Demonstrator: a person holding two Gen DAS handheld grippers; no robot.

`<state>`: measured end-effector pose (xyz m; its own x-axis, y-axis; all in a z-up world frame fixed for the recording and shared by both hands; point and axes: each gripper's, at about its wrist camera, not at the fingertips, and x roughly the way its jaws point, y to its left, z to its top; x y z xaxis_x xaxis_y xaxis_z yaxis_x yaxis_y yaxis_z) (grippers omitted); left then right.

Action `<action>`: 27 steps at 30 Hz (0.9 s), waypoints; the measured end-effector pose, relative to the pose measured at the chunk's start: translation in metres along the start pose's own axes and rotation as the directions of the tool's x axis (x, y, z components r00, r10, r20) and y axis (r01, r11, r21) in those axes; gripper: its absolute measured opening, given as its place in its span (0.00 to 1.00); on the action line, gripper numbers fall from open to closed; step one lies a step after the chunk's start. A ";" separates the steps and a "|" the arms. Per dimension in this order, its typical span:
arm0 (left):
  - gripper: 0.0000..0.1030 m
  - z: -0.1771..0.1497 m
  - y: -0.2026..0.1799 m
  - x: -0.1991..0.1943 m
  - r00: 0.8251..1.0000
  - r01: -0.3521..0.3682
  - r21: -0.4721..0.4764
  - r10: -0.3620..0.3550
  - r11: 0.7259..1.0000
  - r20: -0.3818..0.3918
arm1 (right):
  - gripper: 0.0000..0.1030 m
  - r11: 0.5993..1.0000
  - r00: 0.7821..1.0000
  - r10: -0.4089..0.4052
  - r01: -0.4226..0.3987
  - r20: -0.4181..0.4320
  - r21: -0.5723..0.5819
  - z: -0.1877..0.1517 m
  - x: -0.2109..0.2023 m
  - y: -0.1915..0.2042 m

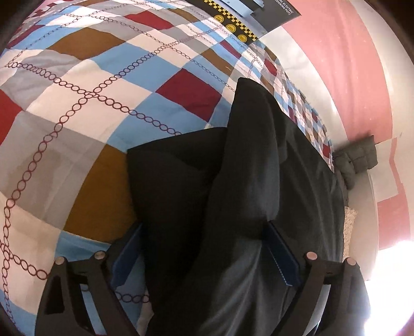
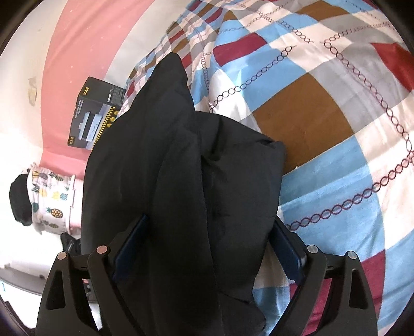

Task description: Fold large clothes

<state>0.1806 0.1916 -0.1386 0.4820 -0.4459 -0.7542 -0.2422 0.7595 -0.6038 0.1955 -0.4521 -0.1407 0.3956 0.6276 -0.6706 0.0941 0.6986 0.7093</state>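
Note:
A large black garment [image 1: 233, 168] lies bunched on a patchwork bedspread [image 1: 90, 103]. In the left wrist view its cloth fills the gap between the blue-padded fingers of my left gripper [image 1: 204, 245], which is shut on it. In the right wrist view the same black garment [image 2: 186, 168] drapes between the fingers of my right gripper [image 2: 209, 237], also shut on a thick fold. The fingertips of both grippers are mostly hidden under the cloth. A narrow part of the garment reaches away from each gripper across the bed.
A black cardboard box [image 2: 95, 113] stands at the bed's edge by the pink wall [image 2: 77, 51]; it also shows in the left wrist view [image 1: 245, 20]. A grey folded item [image 1: 354, 160] lies beside the bed. A pineapple-print cloth [image 2: 49, 196] sits at left.

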 end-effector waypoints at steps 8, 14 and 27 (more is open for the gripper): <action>0.91 -0.018 -0.001 0.001 0.998 0.063 0.024 -0.063 0.998 -0.029 | 0.87 0.997 0.996 0.066 -0.068 -0.062 -0.025 -0.018 0.004 0.005; 0.94 0.004 -0.009 0.020 0.996 0.020 -0.014 -0.021 1.000 -0.086 | 0.87 0.999 0.997 0.039 -0.041 -0.062 -0.020 0.003 0.014 0.011; 0.80 -0.005 -0.015 0.017 0.996 0.053 0.033 -0.051 0.998 -0.068 | 0.60 0.996 0.995 0.076 -0.079 -0.067 -0.040 0.004 0.020 0.012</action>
<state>0.1884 0.1704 -0.1438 0.4351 -0.5153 -0.7384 -0.1881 0.7499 -0.6342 0.2084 -0.4332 -0.1446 0.3399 0.7004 -0.6277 0.0255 0.6603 0.7506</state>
